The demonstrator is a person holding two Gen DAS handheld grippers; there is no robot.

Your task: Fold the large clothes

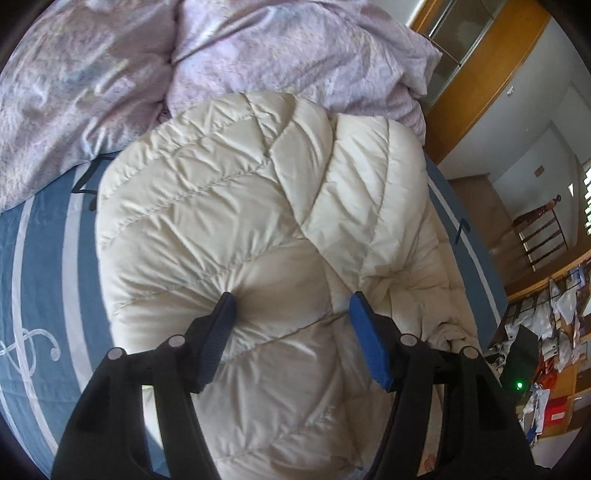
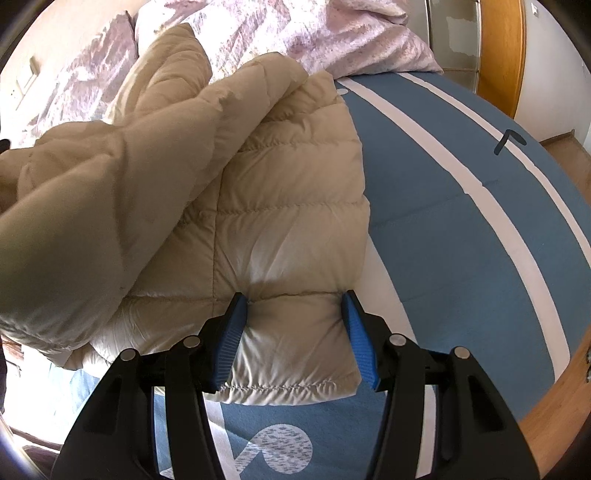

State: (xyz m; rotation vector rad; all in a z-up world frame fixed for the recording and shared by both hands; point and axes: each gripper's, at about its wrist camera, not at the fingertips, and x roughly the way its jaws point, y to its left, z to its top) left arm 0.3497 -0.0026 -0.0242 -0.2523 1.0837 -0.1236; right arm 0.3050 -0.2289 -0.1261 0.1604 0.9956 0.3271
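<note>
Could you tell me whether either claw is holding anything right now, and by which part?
Neither claw has closed. The left claw presses open into the cream puffer jacket; the right claw straddles its hem corner, jaws apart.

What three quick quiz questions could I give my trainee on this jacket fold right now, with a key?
1. True or false: the left claw is shut on the cream puffer jacket.
2. Which edge does the right claw straddle? A) the jacket's stitched hem, B) the lilac duvet, C) the wooden bed frame.
3. Fill in: the jacket lies on a blue bedsheet with ____ stripes.

Key: 1 false, its fingers are spread and press into the padding; 2 A; 3 white.
</note>
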